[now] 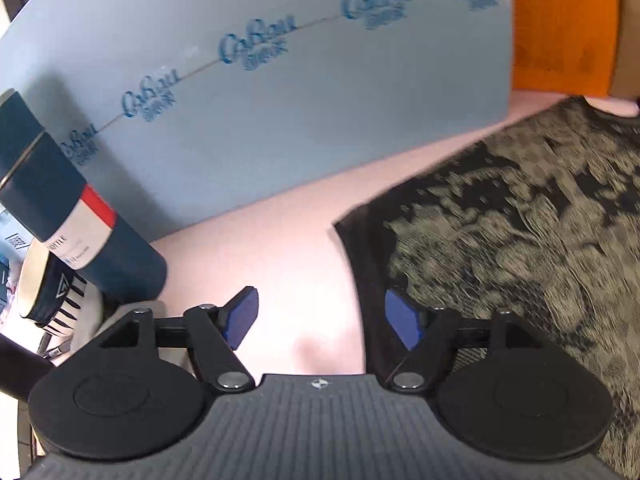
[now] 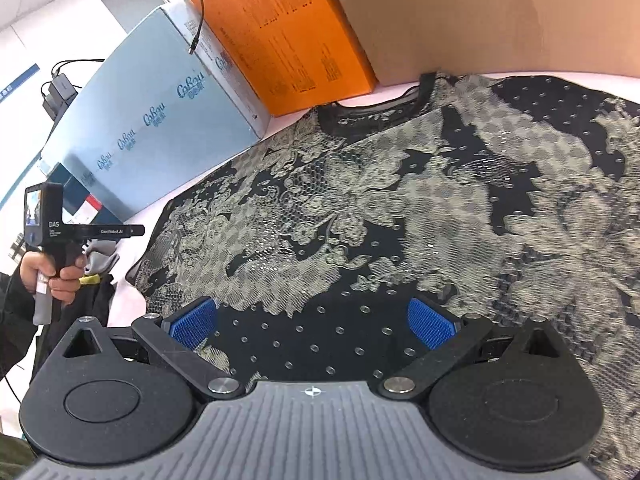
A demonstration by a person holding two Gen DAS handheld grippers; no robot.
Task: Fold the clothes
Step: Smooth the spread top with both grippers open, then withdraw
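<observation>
Lace blouse point(image 2: 360, 208) lies flat on table point(image 1: 272, 248); left claw point(image 1: 320, 320) and right claw point(image 2: 312, 322) gape empty.

1. Ahead of me, a blue box point(image 1: 280, 92) stands along the tabletop's point(image 1: 280, 256) far edge.
2. Beside it stands an orange box point(image 2: 288, 32), then a brown box point(image 2: 480, 16).
3. At my left lies a dark tube point(image 1: 60, 204), against the blue box.

Beside my one lace top point(image 2: 360, 200) I count one blue box point(image 2: 160, 128), one orange box point(image 2: 288, 32), and one dark tube point(image 1: 60, 196).
</observation>
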